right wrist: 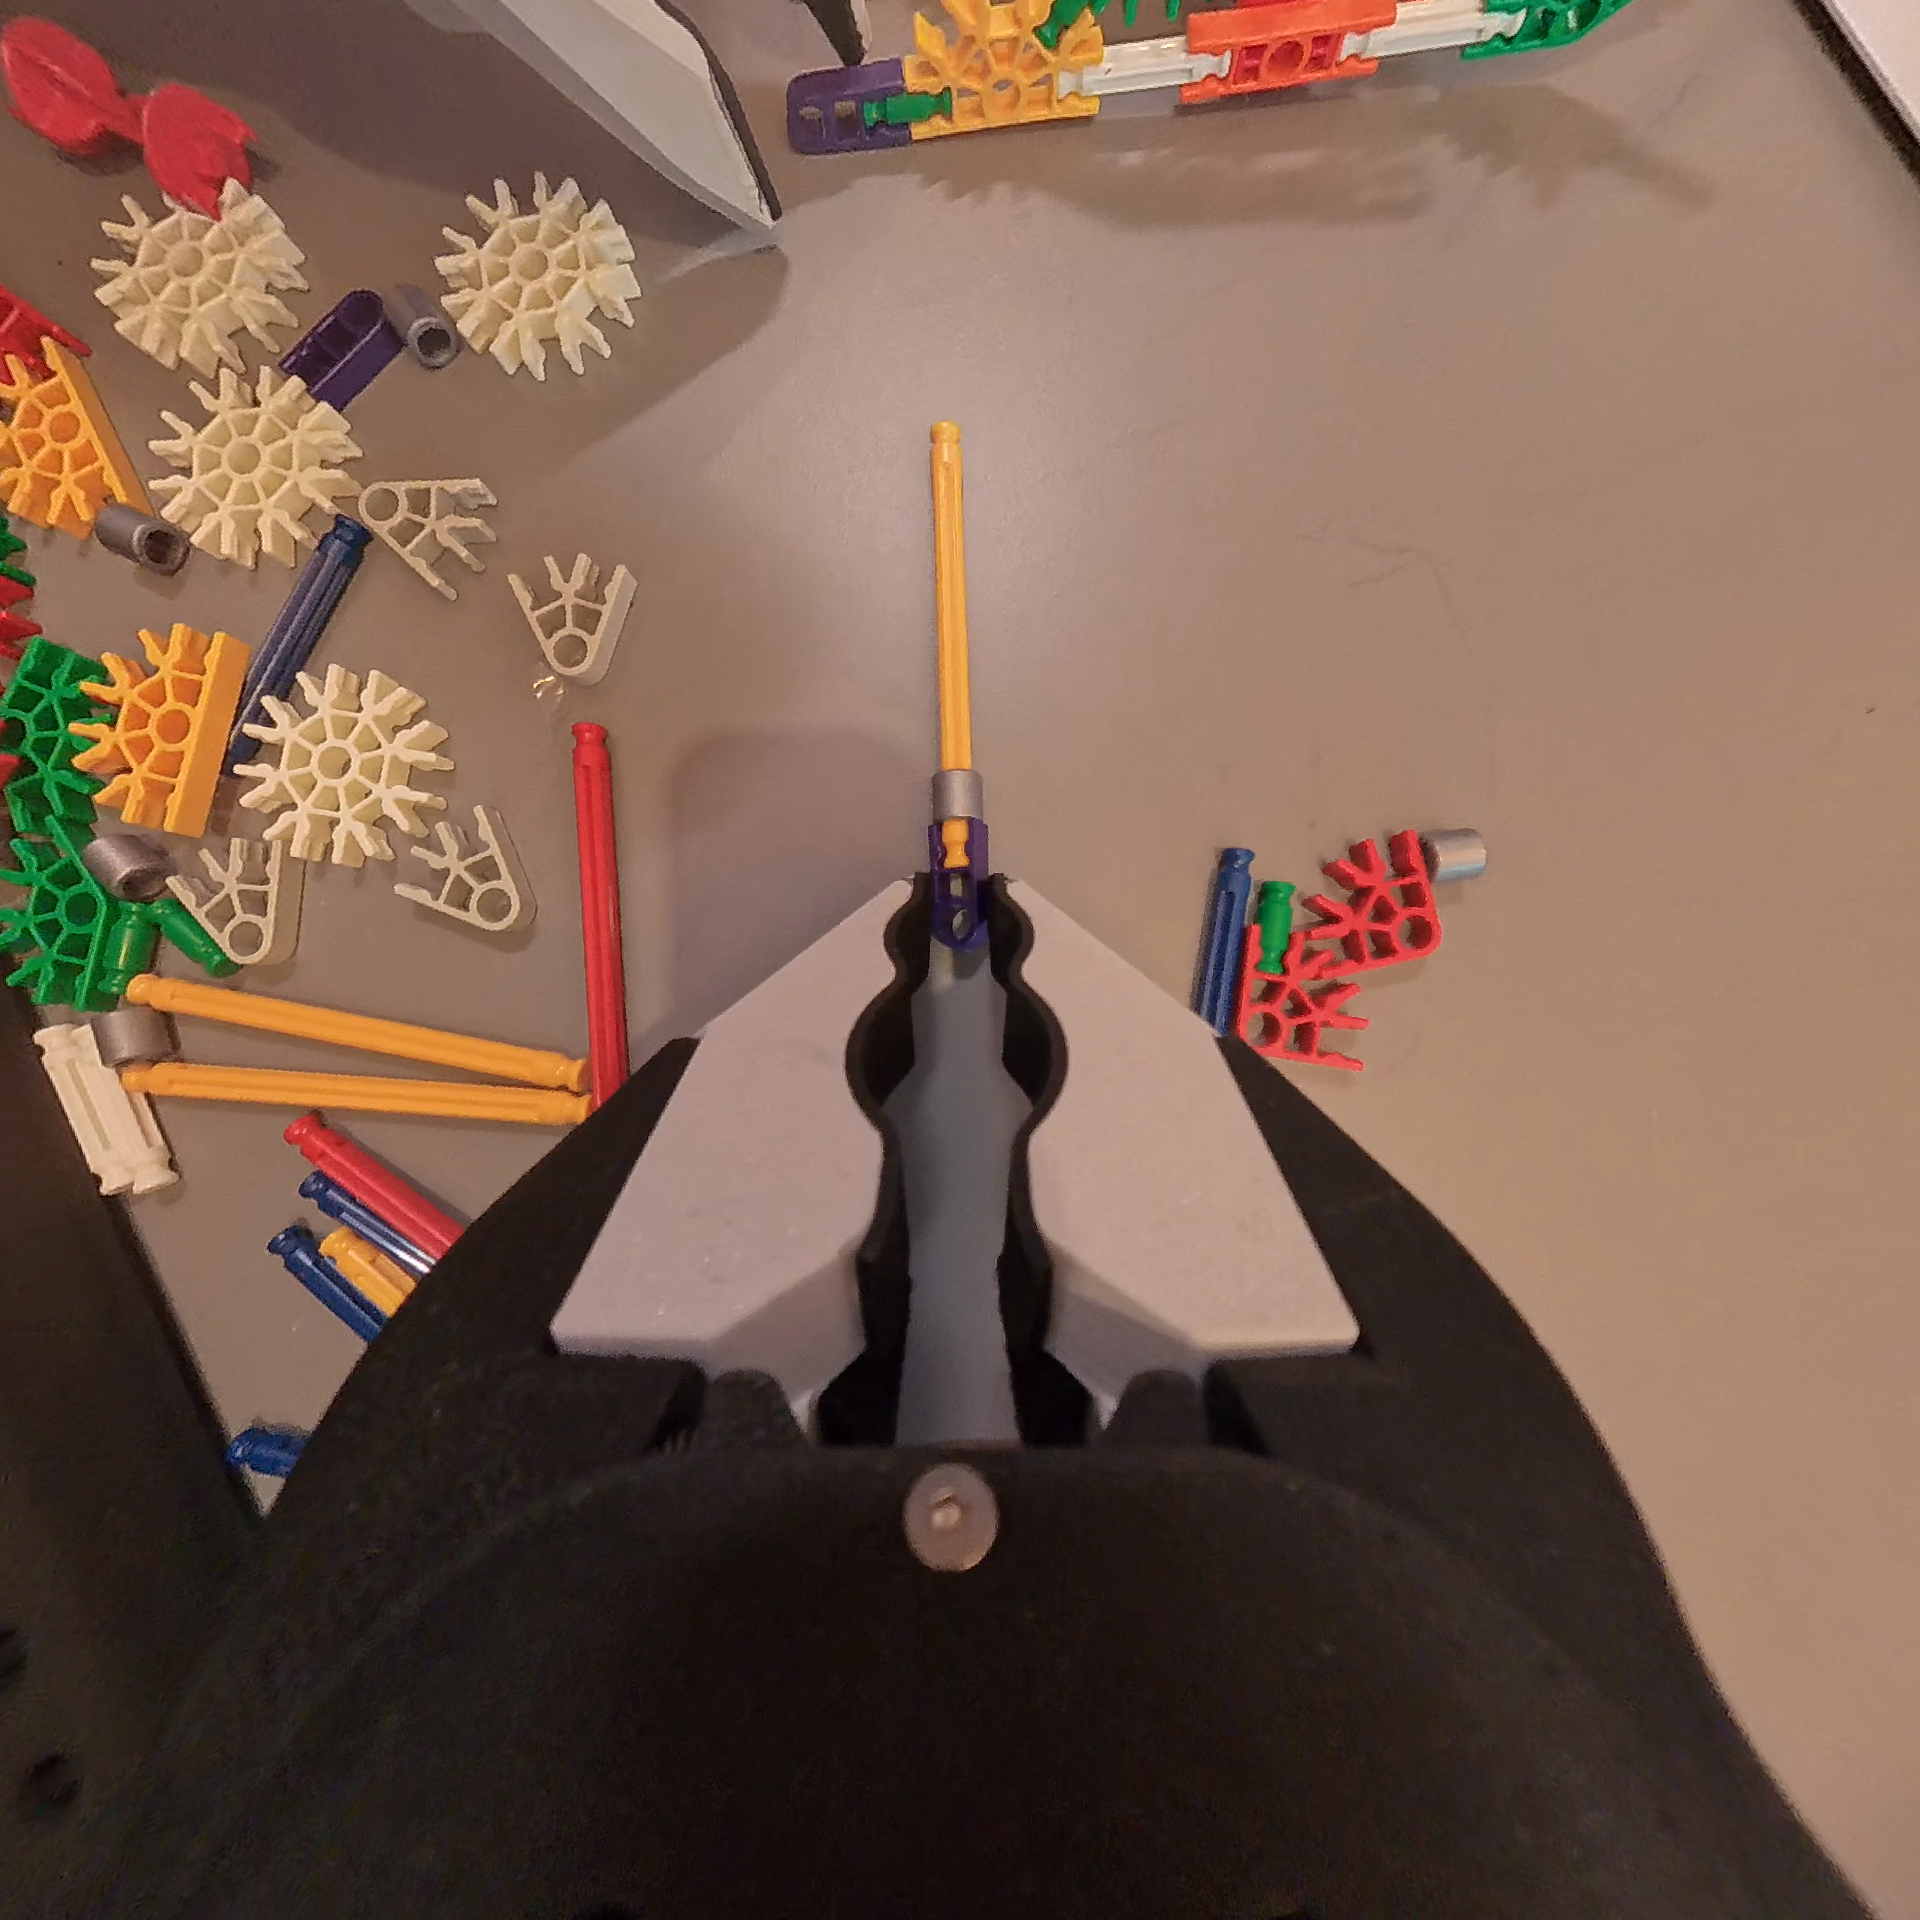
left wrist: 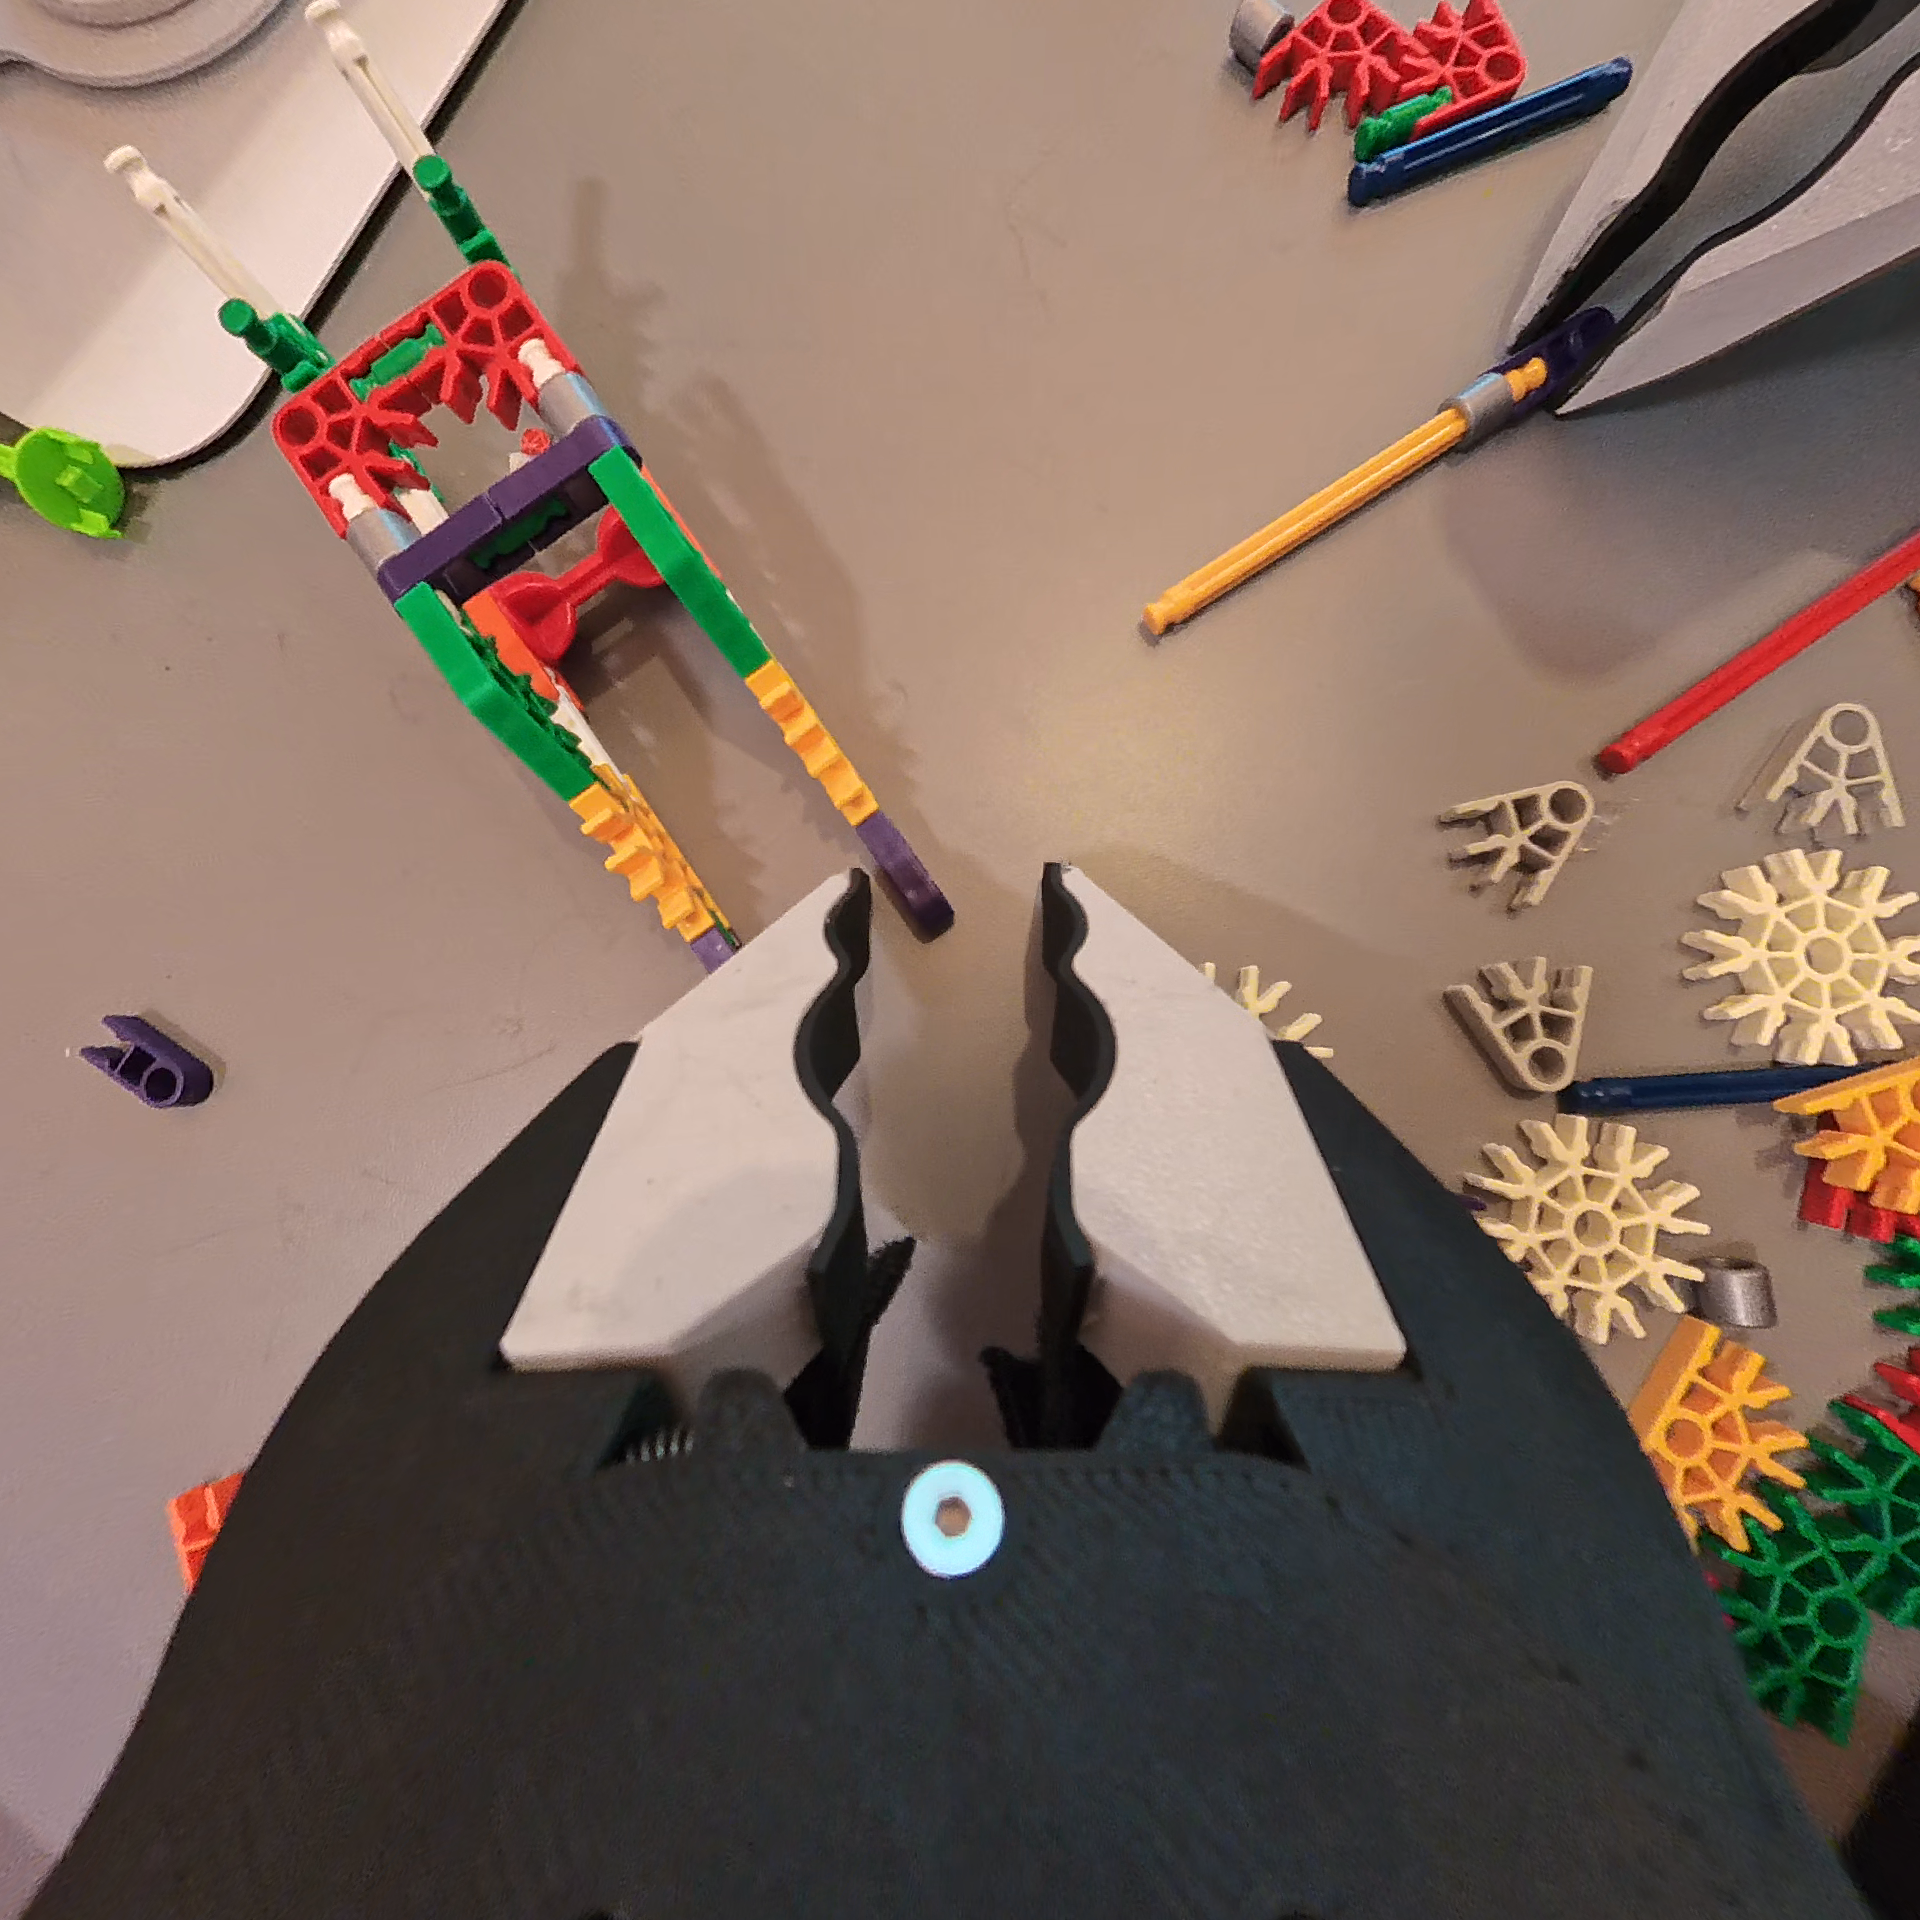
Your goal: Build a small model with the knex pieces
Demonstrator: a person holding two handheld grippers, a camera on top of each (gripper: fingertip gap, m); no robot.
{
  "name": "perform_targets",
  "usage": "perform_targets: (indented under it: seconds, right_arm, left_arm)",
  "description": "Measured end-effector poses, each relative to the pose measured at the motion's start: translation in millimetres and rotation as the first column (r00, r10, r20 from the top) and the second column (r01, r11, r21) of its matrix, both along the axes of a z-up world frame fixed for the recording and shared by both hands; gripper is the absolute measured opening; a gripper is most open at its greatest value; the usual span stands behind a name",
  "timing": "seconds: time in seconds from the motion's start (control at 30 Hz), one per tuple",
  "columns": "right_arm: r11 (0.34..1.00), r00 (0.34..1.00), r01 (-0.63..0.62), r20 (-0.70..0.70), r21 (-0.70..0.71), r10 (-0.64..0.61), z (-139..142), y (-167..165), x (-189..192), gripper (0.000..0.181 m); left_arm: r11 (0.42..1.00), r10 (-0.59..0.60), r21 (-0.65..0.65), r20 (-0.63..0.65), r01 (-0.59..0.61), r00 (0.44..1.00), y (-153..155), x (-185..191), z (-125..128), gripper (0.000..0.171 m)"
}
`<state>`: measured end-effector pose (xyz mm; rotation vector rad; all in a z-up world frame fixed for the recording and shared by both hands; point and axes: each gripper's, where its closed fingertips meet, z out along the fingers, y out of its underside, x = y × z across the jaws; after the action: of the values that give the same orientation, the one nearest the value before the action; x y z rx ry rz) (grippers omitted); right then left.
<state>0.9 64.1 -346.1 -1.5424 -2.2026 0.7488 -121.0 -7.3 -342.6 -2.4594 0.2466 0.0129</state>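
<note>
- Left wrist view: your left gripper (left wrist: 956, 883) hangs over the grey table (left wrist: 1039, 416) with its jaws spread and nothing between them.
- Its left fingertip sits just beside the purple end clip (left wrist: 912, 883) of the multicoloured build (left wrist: 540, 582) (whether they touch, you cannot tell from here).
- That build stretches away up-left, ending in red connectors (left wrist: 416, 384) and two white rods (left wrist: 192, 234) that reach over a pale board (left wrist: 125, 343).
- A loose purple clip (left wrist: 151, 1060) lies well off to the left, and a lime green disc (left wrist: 62, 483) rests by the board's edge.
- To the right lie cream snowflake connectors (left wrist: 1813, 961) and grey wedge connectors (left wrist: 1522, 836), near each other.
- Upper right, your right gripper (left wrist: 1569, 353) appears, clenched on a small purple connector with a yellow rod (left wrist: 1320, 514) sticking out towards the middle of the table.
- Right wrist view: your right gripper (right wrist: 958, 894) pinches that purple connector (right wrist: 958, 899) at its fingertips; a grey sleeve (right wrist: 958, 798) sits on the rod just beyond it, and the yellow rod (right wrist: 948, 592) points straight ahead (held clear of other parts).
- To the right lie a red connector cluster (right wrist: 1351, 945) with a blue rod (right wrist: 1224, 935) beside it.
- To the left is the loose pile: cream snowflakes (right wrist: 338, 764), a red rod (right wrist: 597, 904), yellow rods (right wrist: 353, 1060).
- At the top edge lies the multicoloured build (right wrist: 1091, 73), with a fingertip of your left gripper just to its left.
</note>
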Motion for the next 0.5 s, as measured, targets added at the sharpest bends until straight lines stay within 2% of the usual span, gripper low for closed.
perform_targets:
  seconds: [0.23, 0.5]
  right_arm:
    - [1.000, 1.000, -0.008, -0.007, -0.012, 0.008, 0.1, -2.8, -9.9, 0.007]
    - [0.999, 0.999, -0.043, -0.026, -0.024, 0.042, 0.8, -13.3, -27.0, 0.007]
  left_arm:
    - [1.000, -0.012, 0.005, 0.033, 0.011, 0.999, -2.0, 0.8, 0.8, 0.034]
    - [1.000, -0.018, -0.014, 0.043, 0.019, 0.999, 0.0, 0.5, -3.6, 0.032]
